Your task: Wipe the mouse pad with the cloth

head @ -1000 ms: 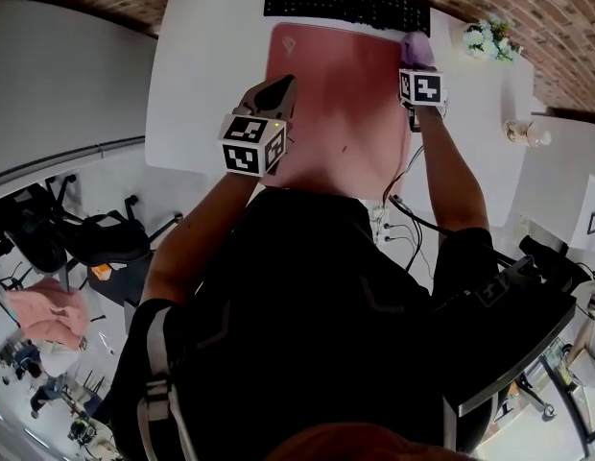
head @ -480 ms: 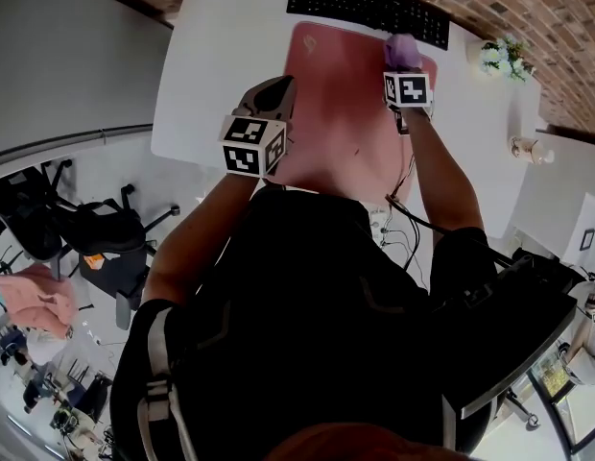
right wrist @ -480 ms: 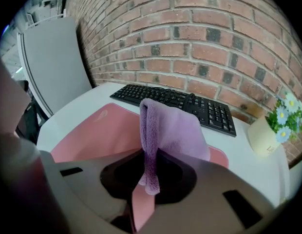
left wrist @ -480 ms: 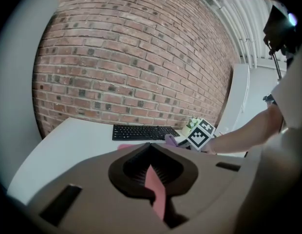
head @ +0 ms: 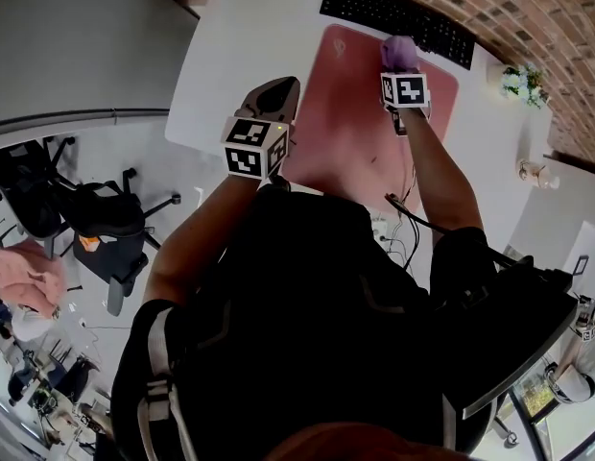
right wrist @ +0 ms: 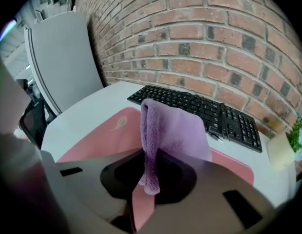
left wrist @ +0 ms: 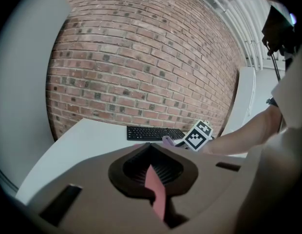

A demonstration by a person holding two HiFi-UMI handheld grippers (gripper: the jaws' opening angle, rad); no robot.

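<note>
Got the right gripper [right wrist: 150, 177] pinched tight on a fold of the purple cloth [right wrist: 173, 130], the rest of it flopping up and forward over the jaws. Sits upper middle in the head view, arm stretched straight out, over the far part of the pink mouse pad [head: 341, 123] and just short of the black keyboard [head: 393, 12]. Can't tell whether it's actually touching the pad. Got the left gripper [left wrist: 152, 172] closed up with nothing in it, only a sliver of pink showing past the jaws, elbow bent, parked at the pad's left edge by the bare white desk [head: 230, 65]. Versus a second ago: slid the cloth a bit left from the pad's far right corner, kept the left one put.
</note>
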